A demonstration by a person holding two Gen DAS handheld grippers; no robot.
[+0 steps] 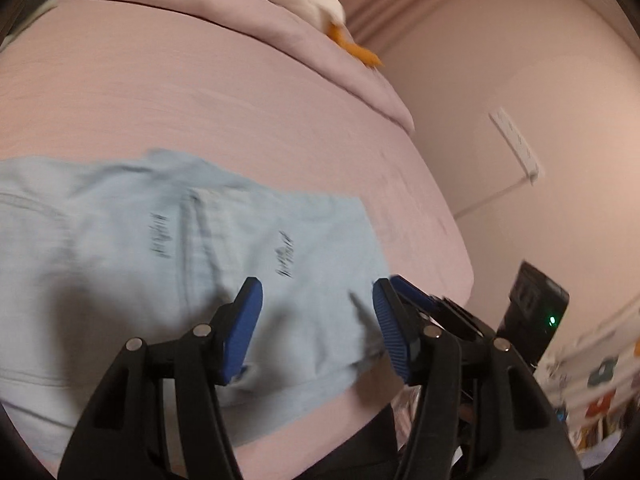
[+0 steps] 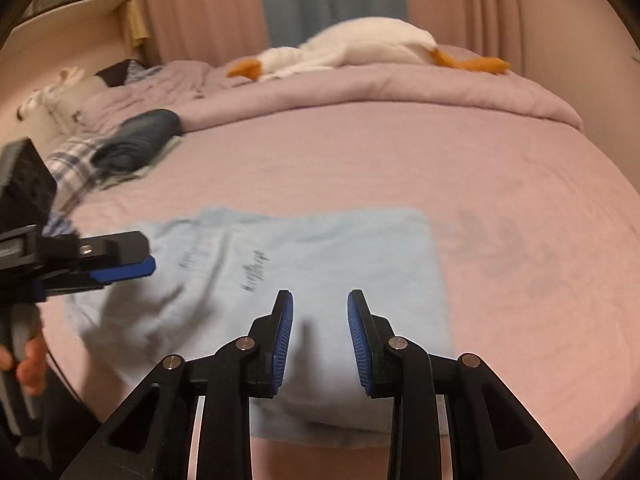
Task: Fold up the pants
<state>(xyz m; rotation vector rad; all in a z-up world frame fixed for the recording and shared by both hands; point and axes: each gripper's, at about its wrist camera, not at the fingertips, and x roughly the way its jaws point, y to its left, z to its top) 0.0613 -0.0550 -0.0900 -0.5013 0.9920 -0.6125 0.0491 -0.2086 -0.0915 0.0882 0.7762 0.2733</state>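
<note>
Left wrist view: my left gripper point(image 1: 318, 320) is spread wide, holding nothing, above the light blue pants point(image 1: 168, 264) folded flat on the pink bed point(image 1: 200, 92).

Right wrist view: my right gripper point(image 2: 320, 340) is parted, empty, over the pants' point(image 2: 320, 264) near edge. The left gripper point(image 2: 132, 268) enters from the left.

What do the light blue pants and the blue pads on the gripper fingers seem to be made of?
The light blue pants look like soft woven cotton or a similar thin fabric: matte, creased, lying limp on the bed sheet. The blue pads on the right gripper look like rubber or soft plastic: fine ribs, dull finish. Blur leaves both uncertain.
</note>
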